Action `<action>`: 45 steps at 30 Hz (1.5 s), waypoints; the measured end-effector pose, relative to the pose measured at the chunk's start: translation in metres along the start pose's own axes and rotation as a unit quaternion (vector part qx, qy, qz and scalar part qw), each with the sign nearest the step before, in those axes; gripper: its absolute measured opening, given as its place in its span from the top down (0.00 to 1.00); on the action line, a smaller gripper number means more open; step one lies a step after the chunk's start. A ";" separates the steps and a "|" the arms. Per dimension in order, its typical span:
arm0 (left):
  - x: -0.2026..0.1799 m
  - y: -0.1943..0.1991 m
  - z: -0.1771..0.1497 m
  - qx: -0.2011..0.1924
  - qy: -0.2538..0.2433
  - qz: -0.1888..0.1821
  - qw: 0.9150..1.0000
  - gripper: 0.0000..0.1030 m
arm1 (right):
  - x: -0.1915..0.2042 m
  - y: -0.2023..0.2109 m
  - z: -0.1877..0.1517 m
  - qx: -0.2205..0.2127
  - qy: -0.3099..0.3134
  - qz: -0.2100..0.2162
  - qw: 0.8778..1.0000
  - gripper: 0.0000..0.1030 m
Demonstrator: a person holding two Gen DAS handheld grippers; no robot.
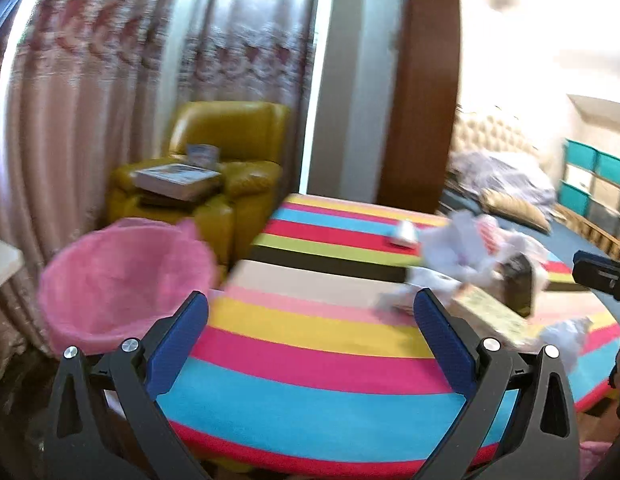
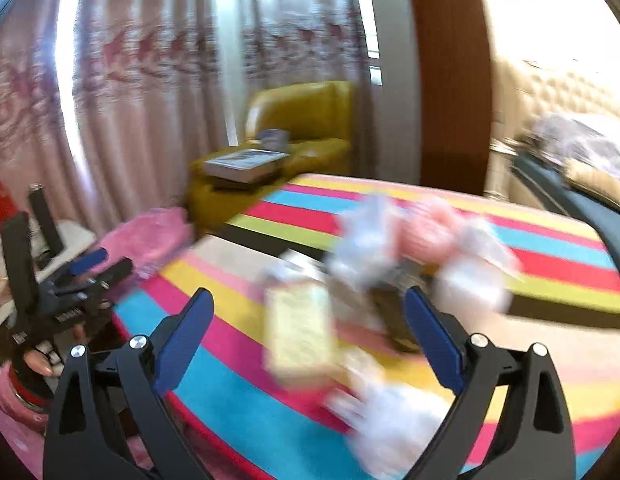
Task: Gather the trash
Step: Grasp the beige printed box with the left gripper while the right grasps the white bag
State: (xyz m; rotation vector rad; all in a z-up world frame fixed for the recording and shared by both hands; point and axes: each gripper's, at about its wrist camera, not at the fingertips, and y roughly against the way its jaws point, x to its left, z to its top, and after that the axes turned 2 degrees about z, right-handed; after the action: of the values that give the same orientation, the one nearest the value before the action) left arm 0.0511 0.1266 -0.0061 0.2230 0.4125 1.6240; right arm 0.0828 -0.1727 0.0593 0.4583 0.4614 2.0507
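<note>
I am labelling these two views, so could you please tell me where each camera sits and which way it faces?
Left wrist: on the left gripper, looking over the striped table toward the pink bin and yellow armchair; its own open fingers show, and the right gripper's tip.
Right wrist: on the right gripper, facing the blurred trash pile; its open fingers, the left gripper and a hand show.
Shared: table, trash, armchair, bin, curtain.

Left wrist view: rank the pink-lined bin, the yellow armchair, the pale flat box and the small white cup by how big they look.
Largest to smallest, as they look:
1. yellow armchair and pink-lined bin, too alike to rank; the bin is nearer the camera
2. pale flat box, blurred
3. small white cup
</note>
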 end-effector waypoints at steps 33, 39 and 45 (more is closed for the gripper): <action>-0.178 -0.105 -0.028 0.118 -0.063 -0.036 0.990 0.07 | -0.091 0.000 -0.092 0.020 -0.034 -0.122 0.992 0.69; -0.175 -0.101 -0.030 0.125 -0.079 -0.056 0.987 0.27 | -0.090 0.003 -0.099 0.013 -0.033 -0.115 0.993 0.69; -0.162 -0.076 -0.039 0.117 -0.112 -0.087 0.983 0.36 | -0.084 0.005 -0.100 0.008 -0.029 -0.109 0.994 0.69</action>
State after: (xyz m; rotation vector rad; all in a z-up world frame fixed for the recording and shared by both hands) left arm 0.1221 -0.0344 -0.0558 0.5291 0.4369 1.3606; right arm 0.0696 -0.2620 -0.0355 0.4546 0.4722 1.8197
